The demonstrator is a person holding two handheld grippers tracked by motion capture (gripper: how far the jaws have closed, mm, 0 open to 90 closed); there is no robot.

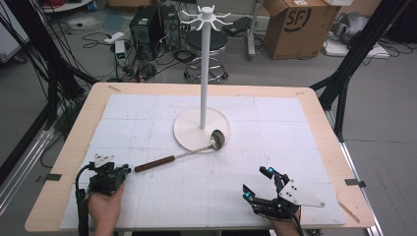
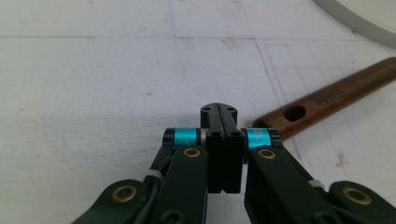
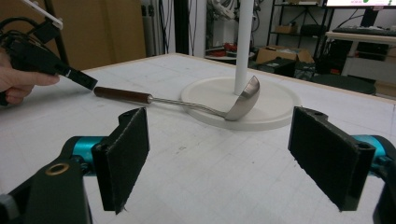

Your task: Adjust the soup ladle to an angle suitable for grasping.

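A ladle (image 1: pixel 155 163) with a dark wooden handle lies on the white mat, its steel bowl (image 1: pixel 217 139) resting on the round base of a white hook stand (image 1: pixel 203 73). My left gripper (image 1: pixel 127 169) sits at the near left, shut with nothing between its jaws, its tip right by the end of the handle. In the left gripper view the shut jaws (image 2: pixel 219 112) point past the handle's end with its hanging hole (image 2: pixel 327 98). My right gripper (image 1: pixel 256 183) stands open at the near right. Its pads (image 3: pixel 123 158) face the ladle (image 3: pixel 187 103) and the stand's base (image 3: pixel 280 100).
The mat covers most of the wooden table (image 1: pixel 78 132). The stand's hooks (image 1: pixel 206 14) spread out high above the table. Behind the table stand a stool (image 1: pixel 209 49), a computer tower (image 1: pixel 147 24) and a cardboard box (image 1: pixel 300 24). Black frame legs (image 1: pixel 344 83) flank both sides.
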